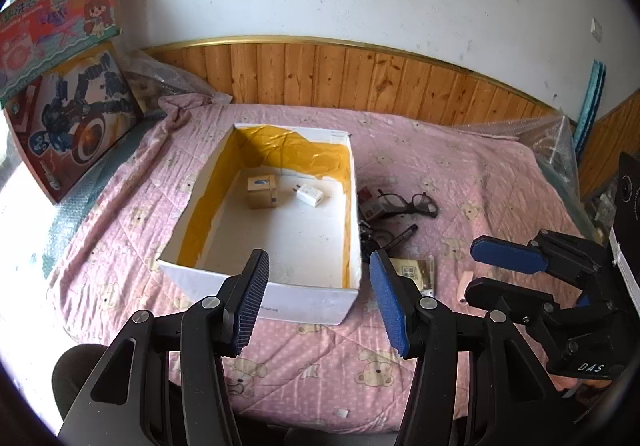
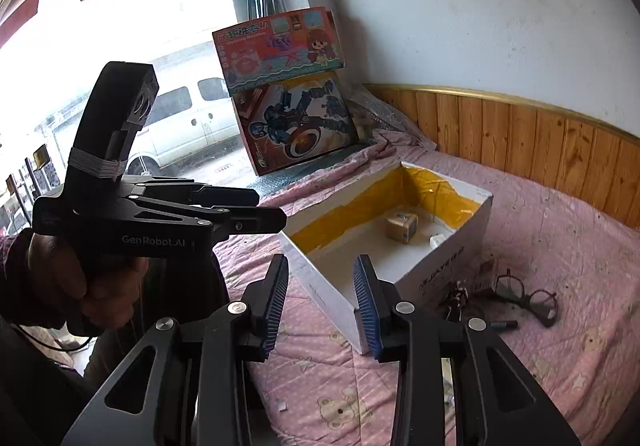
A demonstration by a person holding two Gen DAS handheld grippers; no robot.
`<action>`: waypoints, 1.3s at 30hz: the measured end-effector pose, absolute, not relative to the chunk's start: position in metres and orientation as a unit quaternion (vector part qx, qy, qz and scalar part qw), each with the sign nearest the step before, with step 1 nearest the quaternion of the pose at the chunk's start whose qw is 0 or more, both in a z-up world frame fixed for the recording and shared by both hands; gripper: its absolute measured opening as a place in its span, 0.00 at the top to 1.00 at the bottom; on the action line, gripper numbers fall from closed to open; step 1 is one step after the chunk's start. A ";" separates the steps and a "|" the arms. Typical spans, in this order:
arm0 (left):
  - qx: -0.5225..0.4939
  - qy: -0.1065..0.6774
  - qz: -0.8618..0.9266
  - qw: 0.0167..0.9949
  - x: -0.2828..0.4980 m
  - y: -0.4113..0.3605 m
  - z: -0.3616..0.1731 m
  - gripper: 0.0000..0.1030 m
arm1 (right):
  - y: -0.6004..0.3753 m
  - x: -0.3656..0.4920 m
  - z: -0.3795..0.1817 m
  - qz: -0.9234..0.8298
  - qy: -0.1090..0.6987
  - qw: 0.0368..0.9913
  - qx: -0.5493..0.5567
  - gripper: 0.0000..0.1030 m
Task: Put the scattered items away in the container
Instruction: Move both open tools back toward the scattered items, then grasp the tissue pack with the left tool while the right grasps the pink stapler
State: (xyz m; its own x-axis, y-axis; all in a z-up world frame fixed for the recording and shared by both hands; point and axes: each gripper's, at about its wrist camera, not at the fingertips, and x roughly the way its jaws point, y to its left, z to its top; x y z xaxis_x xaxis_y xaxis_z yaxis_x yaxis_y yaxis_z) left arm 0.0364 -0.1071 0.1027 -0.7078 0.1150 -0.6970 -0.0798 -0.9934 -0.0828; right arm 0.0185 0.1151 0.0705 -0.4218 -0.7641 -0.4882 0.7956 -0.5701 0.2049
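Observation:
A white cardboard box (image 1: 304,300) with a yellow-taped inside sits on the pink bedspread; it also shows in the right wrist view (image 2: 440,270). Inside lie a small brown carton (image 1: 262,192) and a white charger (image 1: 310,195). Right of the box lie black glasses (image 1: 416,204), a pen (image 1: 404,236), a yellow-white packet (image 1: 412,272) and a small pink tube (image 1: 464,286). My left gripper (image 1: 318,304) is open and empty above the box's near wall. My right gripper (image 2: 322,306) is open and empty near the box's corner; it shows at the right in the left wrist view (image 1: 478,266).
Two colourful toy boxes (image 1: 60,98) lean at the bed's left end by the window. Wood panelling (image 1: 360,82) runs behind the bed. Bubble wrap (image 1: 556,142) lies at the far right edge. A dark key bundle (image 2: 456,296) lies beside the box.

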 end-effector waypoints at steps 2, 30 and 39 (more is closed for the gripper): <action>-0.387 -0.017 0.920 0.063 0.037 -0.095 0.094 0.46 | 0.129 0.015 0.061 -0.843 -0.003 0.454 0.288 0.62; -0.507 0.053 0.851 0.131 -0.070 0.049 -0.066 0.46 | 0.264 -0.072 -0.099 -0.823 -0.101 0.132 0.543 0.52; -0.523 -0.021 0.822 0.226 -0.076 0.060 -0.094 0.42 | 0.269 -0.089 -0.114 -0.823 -0.107 0.107 0.548 0.63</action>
State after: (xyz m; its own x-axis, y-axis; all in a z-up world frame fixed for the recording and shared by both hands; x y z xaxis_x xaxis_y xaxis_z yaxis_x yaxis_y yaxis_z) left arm -0.0758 0.0602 -0.0936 -0.3517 0.3932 -0.8495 -0.3493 -0.8971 -0.2705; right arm -0.0895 0.2686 -0.1145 -0.3763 -0.2939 -0.8787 0.0589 -0.9540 0.2939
